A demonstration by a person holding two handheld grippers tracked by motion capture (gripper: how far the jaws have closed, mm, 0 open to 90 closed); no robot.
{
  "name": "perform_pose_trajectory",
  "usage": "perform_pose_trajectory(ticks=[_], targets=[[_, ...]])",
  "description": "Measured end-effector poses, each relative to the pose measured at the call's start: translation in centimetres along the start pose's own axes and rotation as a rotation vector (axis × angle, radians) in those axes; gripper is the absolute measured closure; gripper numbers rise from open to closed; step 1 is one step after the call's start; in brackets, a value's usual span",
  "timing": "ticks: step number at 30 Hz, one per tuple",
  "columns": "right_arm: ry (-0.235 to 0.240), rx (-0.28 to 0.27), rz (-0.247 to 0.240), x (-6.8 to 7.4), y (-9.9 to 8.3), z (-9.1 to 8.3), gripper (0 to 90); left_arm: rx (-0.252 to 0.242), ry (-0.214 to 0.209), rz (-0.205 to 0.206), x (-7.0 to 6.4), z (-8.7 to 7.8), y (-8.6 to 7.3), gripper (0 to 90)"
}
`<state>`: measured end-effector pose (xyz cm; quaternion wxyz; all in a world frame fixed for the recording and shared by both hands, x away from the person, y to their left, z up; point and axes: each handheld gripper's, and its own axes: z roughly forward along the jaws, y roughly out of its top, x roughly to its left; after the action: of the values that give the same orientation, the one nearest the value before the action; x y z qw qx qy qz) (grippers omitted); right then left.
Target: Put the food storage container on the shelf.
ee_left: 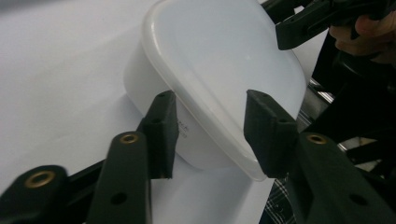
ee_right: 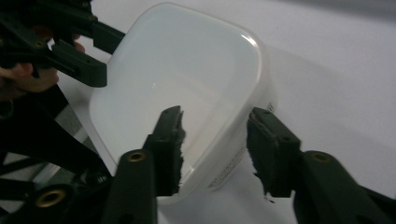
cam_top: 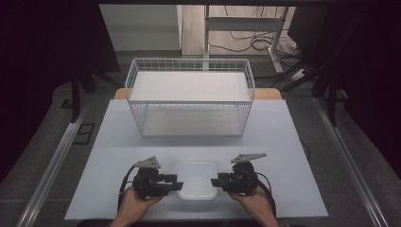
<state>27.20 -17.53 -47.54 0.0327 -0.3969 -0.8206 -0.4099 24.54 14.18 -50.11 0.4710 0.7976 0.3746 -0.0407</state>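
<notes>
Between your two grippers sits a white plastic container [cam_top: 197, 186] with its lid on, near the front edge of the table [cam_top: 118, 142], and you've got one claw at each end of it. Your left gripper [cam_top: 176, 185] has its jaws parted, spread around the container's left rim; in the left gripper view [ee_left: 211, 135] one jaw sits beside the wall and the other over the lid's edge, with gaps showing, so nothing is clamped. Your right gripper [cam_top: 215, 183] mirrors it: jaws apart, straddling the right-hand end [ee_right: 215, 149], one over the lid, one outside the wall by a small printed label. Released on both sides, then.

Container is a rounded rectangle, nearly square; from above its slightly longer side runs left to right, end to end between your claws. Lid faces up, flat on the table. Contents can't be told through the cloudy plastic.

Further out, past the middle of the table, a white wire basket [cam_top: 189, 97] stands well apart from the container, with a flat white panel lying in it.
</notes>
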Motion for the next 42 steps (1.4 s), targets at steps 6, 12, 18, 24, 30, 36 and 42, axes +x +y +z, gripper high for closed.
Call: perform_pose_trajectory(ticks=[6,12,18,24,30,36,42], targets=[[-0.004,-0.06,0.052,0.2,-0.2,-0.5,71.1,-0.05,0.005,-0.064,0.1,-0.7,-0.1,70.3],[-0.059,-0.108,0.02,0.7,-0.2,-0.6,78.1,-0.079,0.046,-0.073,0.1,-0.9,0.1,80.5],[-0.075,-0.119,0.005,0.7,0.0,-0.5,78.1,-0.089,0.061,-0.07,0.1,-0.8,0.3,80.5],[-0.065,-0.146,-0.015,0.8,0.6,-1.0,78.0,-0.106,0.059,-0.057,0.0,-1.5,1.0,80.6],[-0.063,-0.163,-0.041,1.0,1.9,-1.3,78.0,-0.126,0.082,-0.037,-0.1,-2.4,2.3,80.6],[-0.064,-0.185,-0.074,1.3,4.3,-2.0,78.0,-0.154,0.09,-0.023,0.1,-3.6,4.2,80.6],[-0.066,-0.209,-0.097,1.5,6.6,-2.8,78.0,-0.18,0.103,-0.003,0.1,-4.6,6.0,80.6]])
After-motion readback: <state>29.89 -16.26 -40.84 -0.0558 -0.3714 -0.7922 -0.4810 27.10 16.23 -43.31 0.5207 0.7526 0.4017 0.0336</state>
